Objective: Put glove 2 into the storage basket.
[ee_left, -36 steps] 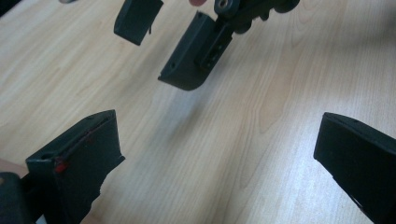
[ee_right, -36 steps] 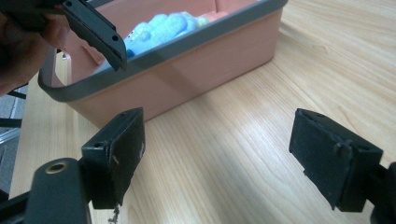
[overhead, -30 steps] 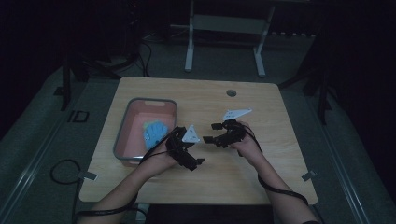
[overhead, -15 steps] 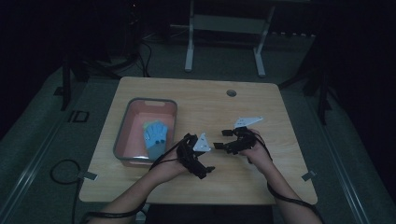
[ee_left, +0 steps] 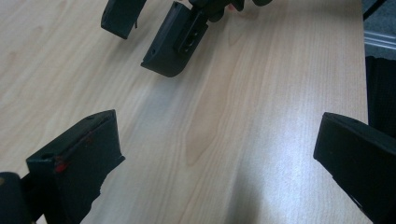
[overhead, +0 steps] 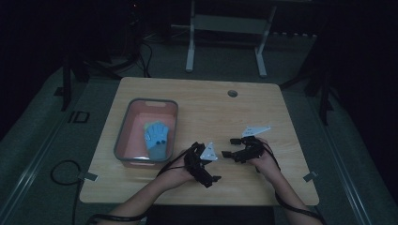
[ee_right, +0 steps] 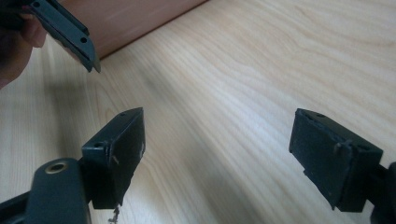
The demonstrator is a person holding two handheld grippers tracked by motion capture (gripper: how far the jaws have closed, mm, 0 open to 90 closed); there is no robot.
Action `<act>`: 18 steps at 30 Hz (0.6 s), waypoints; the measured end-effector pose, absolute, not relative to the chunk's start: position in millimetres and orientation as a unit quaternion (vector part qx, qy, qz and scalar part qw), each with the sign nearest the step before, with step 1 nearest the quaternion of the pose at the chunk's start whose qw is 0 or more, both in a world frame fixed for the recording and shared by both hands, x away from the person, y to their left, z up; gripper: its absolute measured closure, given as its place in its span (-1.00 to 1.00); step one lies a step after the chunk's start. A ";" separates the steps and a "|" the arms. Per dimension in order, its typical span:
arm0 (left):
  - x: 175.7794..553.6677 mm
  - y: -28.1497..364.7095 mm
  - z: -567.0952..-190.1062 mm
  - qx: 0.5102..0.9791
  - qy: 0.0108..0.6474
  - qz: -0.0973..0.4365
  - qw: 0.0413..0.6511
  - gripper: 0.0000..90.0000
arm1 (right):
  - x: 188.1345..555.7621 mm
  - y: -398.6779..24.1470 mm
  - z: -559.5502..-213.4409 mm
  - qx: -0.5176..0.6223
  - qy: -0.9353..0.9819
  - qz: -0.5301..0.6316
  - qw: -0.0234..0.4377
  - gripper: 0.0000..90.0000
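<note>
My left gripper (overhead: pixel 210 165) is held over the front middle of the wooden table (overhead: pixel 206 108), jaws wide apart and empty. In its own view the left gripper (ee_left: pixel 217 135) spans bare wood, with the right gripper's jaws (ee_left: pixel 173 42) just ahead. My right gripper (overhead: pixel 229 147) faces it from the right, also open and empty. The right gripper (ee_right: pixel 219 126) frames bare tabletop, with one left jaw (ee_right: pixel 70 32) and the tray's wall (ee_right: pixel 130 18) at the upper left.
A grey-rimmed tray (overhead: pixel 123 136) with a pinkish floor stands on the left of the table and holds a blue glove-like item (overhead: pixel 156 135). A round hole (overhead: pixel 232 93) lies near the far edge. Cables trail on the floor (overhead: pixel 61 171) at left.
Both hands have drawn back toward the near edge of the table. The left gripper has shifted right, away from the tray, and the two grippers now face each other closely.
</note>
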State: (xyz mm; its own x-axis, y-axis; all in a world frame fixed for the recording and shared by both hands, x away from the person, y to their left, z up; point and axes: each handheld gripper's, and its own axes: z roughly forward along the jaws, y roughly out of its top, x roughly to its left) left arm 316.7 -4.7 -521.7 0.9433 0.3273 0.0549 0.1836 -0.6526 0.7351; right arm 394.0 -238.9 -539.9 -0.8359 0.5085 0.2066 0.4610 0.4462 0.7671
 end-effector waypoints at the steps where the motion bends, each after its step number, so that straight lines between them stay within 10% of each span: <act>1: 316.0 -6.2 -523.4 0.905 0.141 0.091 0.391 -0.98 | 393.0 -240.4 -541.1 0.285 0.851 0.441 0.028 -0.59; 18: 312.1 -17.9 -543.9 0.909 0.118 0.076 0.393 -0.98 | 380.2 -263.1 -551.3 0.300 0.850 0.431 0.038 -0.59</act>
State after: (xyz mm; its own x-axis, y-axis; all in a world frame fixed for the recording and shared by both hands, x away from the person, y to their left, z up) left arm 312.1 -17.9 -543.9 0.9605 0.2743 0.0461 0.1541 -0.6626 0.7329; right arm 380.2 -263.1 -551.3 -0.8176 0.5423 0.1933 0.4765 0.4490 0.7559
